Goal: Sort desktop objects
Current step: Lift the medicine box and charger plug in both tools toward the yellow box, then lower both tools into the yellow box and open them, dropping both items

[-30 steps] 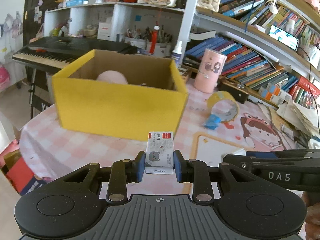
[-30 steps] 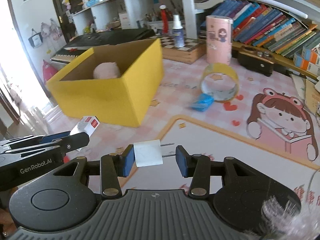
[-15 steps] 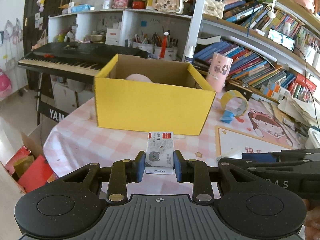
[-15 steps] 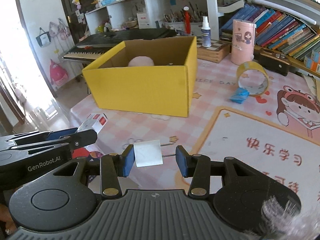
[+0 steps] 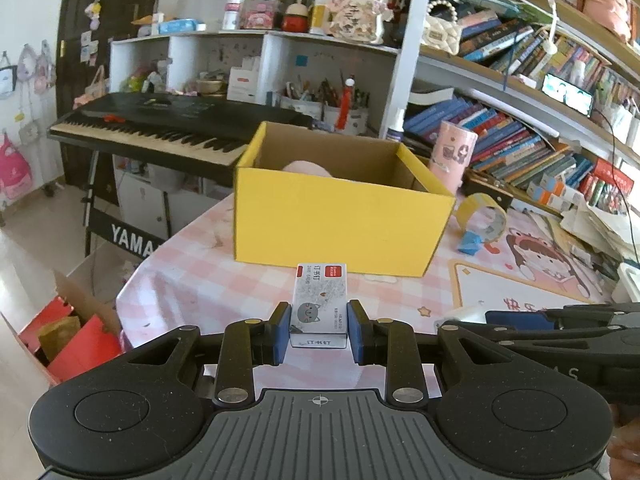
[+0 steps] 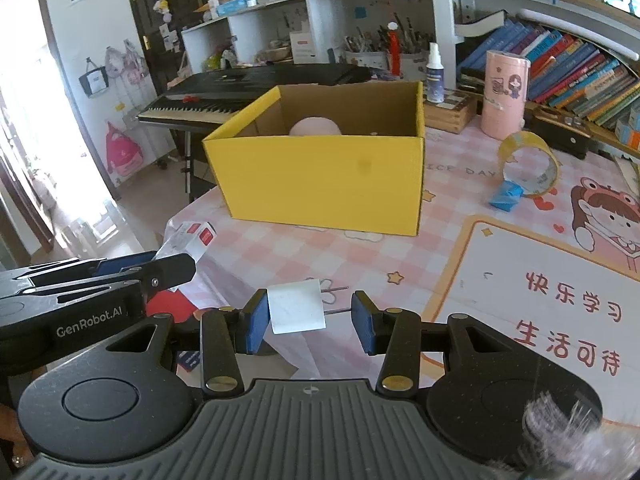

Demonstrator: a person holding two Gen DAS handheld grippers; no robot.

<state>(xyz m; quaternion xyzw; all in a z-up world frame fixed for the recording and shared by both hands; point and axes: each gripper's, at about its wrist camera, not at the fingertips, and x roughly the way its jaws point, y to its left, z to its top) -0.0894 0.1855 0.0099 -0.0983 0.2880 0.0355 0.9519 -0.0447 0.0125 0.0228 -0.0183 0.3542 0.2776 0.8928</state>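
A small staple box [image 5: 319, 300], grey with a cat print and a red label, sits upright between the blue pads of my left gripper [image 5: 319, 320], which is shut on it. My right gripper [image 6: 310, 312] is shut on a white plug [image 6: 296, 306]: the body rests against the left pad and its two metal prongs reach the right pad. Ahead of both stands an open yellow cardboard box [image 6: 320, 184] on the pink checked table, with a pink round thing [image 6: 316, 126] inside. In the right wrist view the left gripper [image 6: 160, 268] is at the lower left, over the table's edge.
A tape roll [image 6: 528, 164] and a blue scrap [image 6: 506, 196] lie right of the box, with a pink cylinder [image 6: 506, 94] behind. A printed mat [image 6: 540, 300] covers the near right. A keyboard [image 5: 160, 128] stands past the table's left edge, and red boxes [image 5: 80, 344] lie on the floor.
Both grippers have drawn back from the yellow box, which now looks smaller and farther. The table's near edge and the floor have come into view. Both grips are unchanged.
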